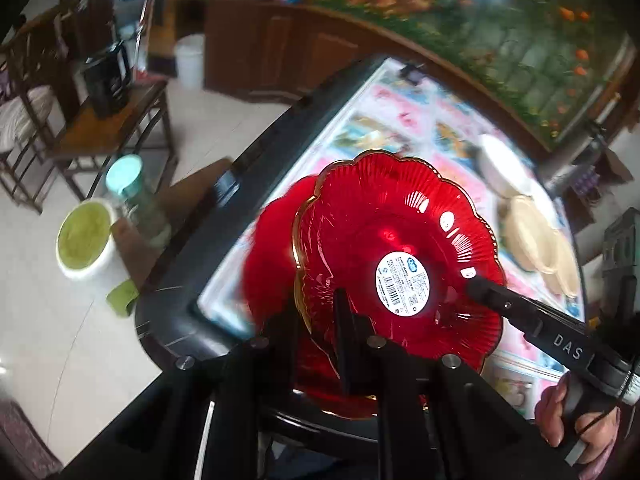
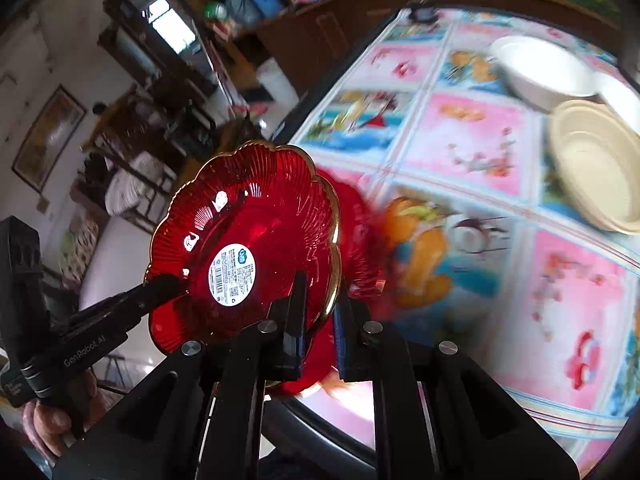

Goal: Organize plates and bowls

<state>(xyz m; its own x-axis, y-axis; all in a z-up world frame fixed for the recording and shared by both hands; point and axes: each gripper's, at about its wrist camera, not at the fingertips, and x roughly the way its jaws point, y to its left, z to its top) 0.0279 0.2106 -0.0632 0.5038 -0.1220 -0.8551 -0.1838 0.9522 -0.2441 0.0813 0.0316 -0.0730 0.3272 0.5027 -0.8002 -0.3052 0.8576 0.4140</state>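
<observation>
So both grippers have hold of the same red scalloped glass plate with a gold rim (image 1: 384, 248), lifted up off the table and tilted, with a round white barcode sticker (image 1: 403, 283) on its middle. The left gripper (image 1: 316, 320) pinches the near edge, jaws clamped tight on the rim. The right gripper (image 2: 318, 320) does the same from the opposite edge, fingers squeezed onto the rim too.

There's a second red plate (image 1: 272, 248) right behind the first one, pretty blurry, so I can't tell if it's touching.

Below them is a dark-framed table covered in a pink and blue cartoon-picture cloth (image 2: 472, 152). Further along the cloth sit a white bowl (image 2: 540, 68) and a stack of cream-coloured bowls (image 2: 596, 164), just beside each other and well apart from the red plates.
</observation>
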